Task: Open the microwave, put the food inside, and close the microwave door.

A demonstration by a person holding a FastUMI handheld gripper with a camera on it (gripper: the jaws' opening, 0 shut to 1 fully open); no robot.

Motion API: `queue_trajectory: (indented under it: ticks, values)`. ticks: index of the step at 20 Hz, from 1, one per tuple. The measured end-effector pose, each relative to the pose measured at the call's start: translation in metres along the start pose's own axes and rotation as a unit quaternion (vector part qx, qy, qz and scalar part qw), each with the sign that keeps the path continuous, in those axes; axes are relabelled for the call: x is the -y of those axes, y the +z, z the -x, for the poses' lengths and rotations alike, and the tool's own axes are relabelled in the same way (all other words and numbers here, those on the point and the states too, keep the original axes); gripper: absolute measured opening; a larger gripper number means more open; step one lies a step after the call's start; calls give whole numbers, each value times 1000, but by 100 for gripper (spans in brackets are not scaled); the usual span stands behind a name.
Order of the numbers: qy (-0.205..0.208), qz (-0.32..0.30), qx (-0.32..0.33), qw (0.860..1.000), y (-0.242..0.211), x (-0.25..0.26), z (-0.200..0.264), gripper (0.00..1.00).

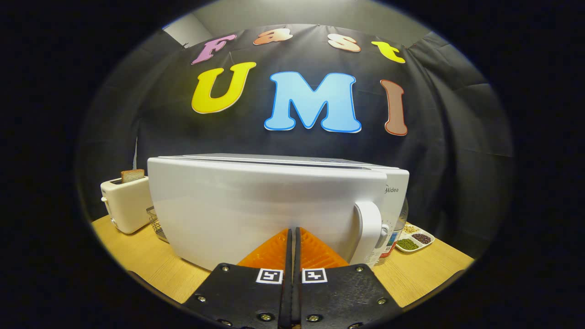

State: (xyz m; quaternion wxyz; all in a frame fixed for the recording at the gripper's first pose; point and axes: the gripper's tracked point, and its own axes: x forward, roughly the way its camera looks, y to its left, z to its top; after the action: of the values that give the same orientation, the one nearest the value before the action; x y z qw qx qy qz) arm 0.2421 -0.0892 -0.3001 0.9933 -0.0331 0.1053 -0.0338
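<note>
Microwave [274, 205] sits on the bench [137, 256], white door face turned to the gripper, door shut or very nearly so: its top edge sits a touch proud of the body, so whether the latch is seated cannot be told. Handle [369, 230] is a vertical white bar at the door's right end, with the control panel just beyond it. No food is seen between the fingers.

Gripper [292, 242]: orange fingers [269, 251] pressed together, nothing pinched, tips at or just short of the door's lower middle; contact cannot be confirmed.

Step judged: either the final push-to on the door or the approach to opening. Both are covered:
- For closing, the push should be made with fingers kept together, flat and square to the door, nearer the handle end than the hinge end. Pressure is best ramped, not jabbed; the body may slide back on the bench otherwise.
- For opening, the fingers should be spread first, shifted right to the handle, one finger passed behind the bar, then pulled along the door's arc, not straight back.

Surroundings: toaster [125, 205] with a bread slice [133, 175] to the left, wire basket [155, 224] between toaster and microwave, divided tray of grains [413, 238] and a bottle [392, 237] beside the handle end. The handle swing should be kept clear of the bottle.
</note>
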Motion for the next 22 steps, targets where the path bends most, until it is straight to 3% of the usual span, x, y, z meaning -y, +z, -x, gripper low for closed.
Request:
queue_trajectory:
  ticks: [9, 12, 22]
  values:
    - [-28, 34, -2, 999, -2, -4, -15, 8]
    - [-2, 8, -21, 1000, -1, -11, -10, 6]
    - [21, -12, 15, 1000, 59, -18, 104, 3]
